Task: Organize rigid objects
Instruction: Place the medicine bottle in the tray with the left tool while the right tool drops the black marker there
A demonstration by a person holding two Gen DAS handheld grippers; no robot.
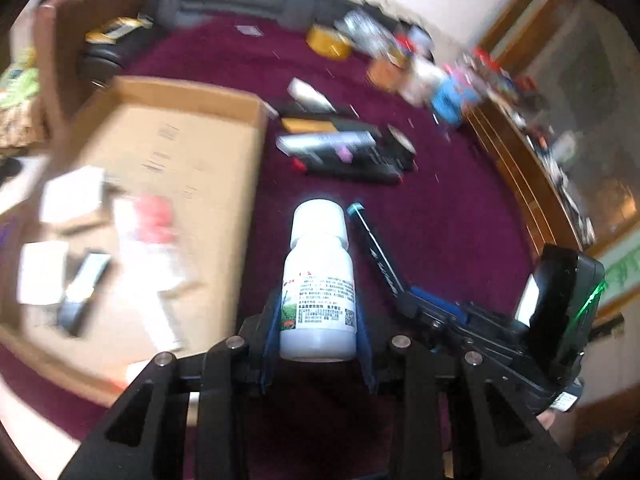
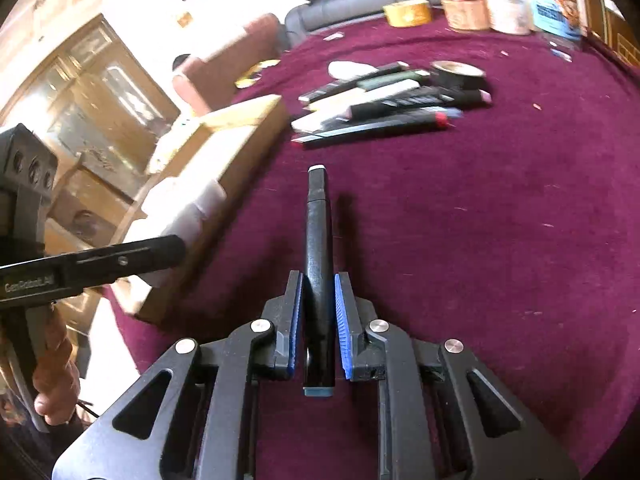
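Left wrist view: left gripper [image 1: 318,312] fingers clamped on a white bottle [image 1: 319,280], cap pointing away, held above the maroon surface [image 1: 440,220] just right of the open cardboard box [image 1: 180,152]. Frame is blurred.

Right wrist view: right gripper [image 2: 318,316] fingers closed on a black marker [image 2: 318,248], lifted off the surface. Pile of markers [image 2: 384,100] lies well ahead; box to the left.
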